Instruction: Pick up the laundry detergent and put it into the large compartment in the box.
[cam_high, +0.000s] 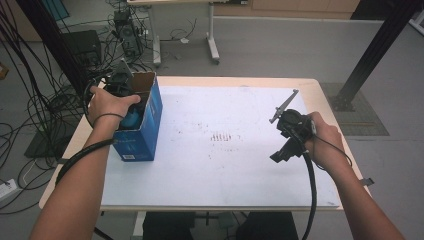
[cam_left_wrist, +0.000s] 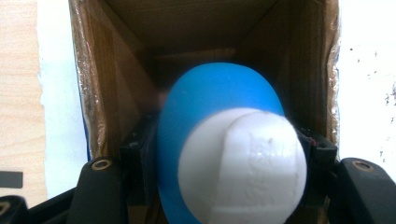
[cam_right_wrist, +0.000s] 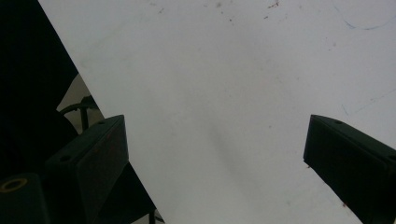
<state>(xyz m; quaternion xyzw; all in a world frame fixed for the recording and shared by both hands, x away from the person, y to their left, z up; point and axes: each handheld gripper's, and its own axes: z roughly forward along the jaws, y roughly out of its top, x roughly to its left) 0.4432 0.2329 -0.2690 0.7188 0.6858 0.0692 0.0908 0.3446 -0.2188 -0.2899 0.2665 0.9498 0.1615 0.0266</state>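
An open cardboard box (cam_high: 145, 137) with blue outer walls stands at the table's left side. My left gripper (cam_high: 131, 111) reaches down into its mouth, shut on a round blue object with a white cap (cam_high: 133, 119). In the left gripper view the blue and white object (cam_left_wrist: 219, 102) sits between the jaws of the left gripper (cam_left_wrist: 229, 149), with the box's brown inner walls (cam_left_wrist: 112, 84) around it. My right gripper (cam_high: 280, 155) is held above the white sheet (cam_high: 225, 170) at the right. Its jaws stand wide open in the right gripper view (cam_right_wrist: 215, 126), with nothing between them.
The white sheet (cam_right_wrist: 210, 70) covers most of the wooden table (cam_high: 320, 92), and the table's edge runs close to the right gripper's left jaw. On the floor to the left lie cables and a computer case (cam_high: 127, 32). A black post (cam_high: 375, 50) rises at the back right.
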